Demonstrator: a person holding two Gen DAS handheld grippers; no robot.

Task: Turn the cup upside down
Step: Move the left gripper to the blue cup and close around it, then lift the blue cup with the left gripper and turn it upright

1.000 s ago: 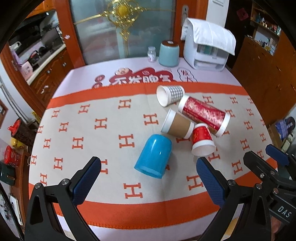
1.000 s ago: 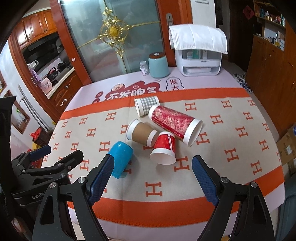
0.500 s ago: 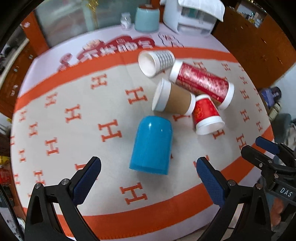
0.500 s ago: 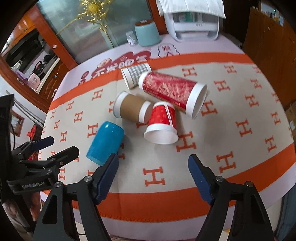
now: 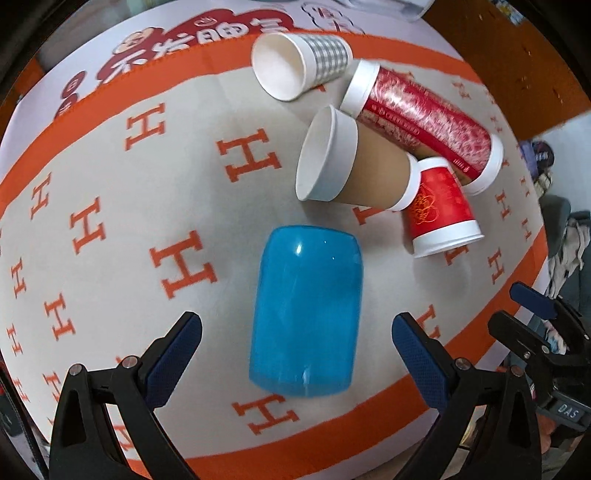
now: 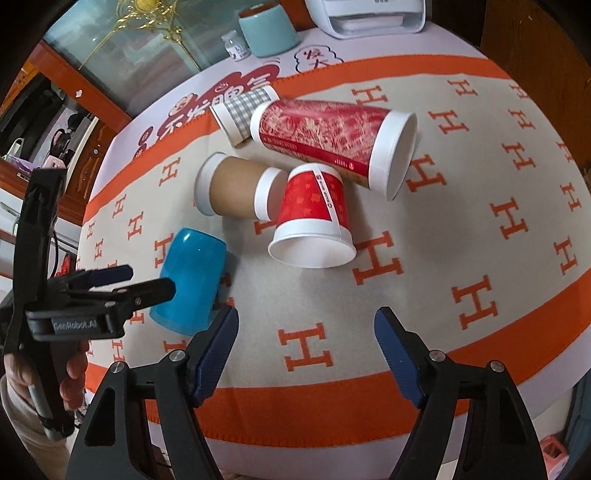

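Five cups lie on their sides on the cloth-covered surface (image 6: 461,229). The plastic cup (image 5: 308,314) lies nearest the front edge between the spread jaws of the left gripper (image 5: 295,339), apart from the other four, which cluster behind it: the sleeved cup (image 5: 354,164), the small paper cup (image 5: 439,214) touching the sleeved cup's base on the right, the tall cup (image 5: 424,118) behind both, and the checked cup (image 5: 299,66) at the back. The right gripper (image 6: 306,339) hangs over the front of the surface, right of the plastic cup, while a canister (image 6: 267,26), a small bottle (image 6: 236,46) and an appliance (image 6: 369,14) stand along the far edge.

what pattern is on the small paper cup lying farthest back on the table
A grey-and-white check on the paper cup, white inside; clearest in the left wrist view.
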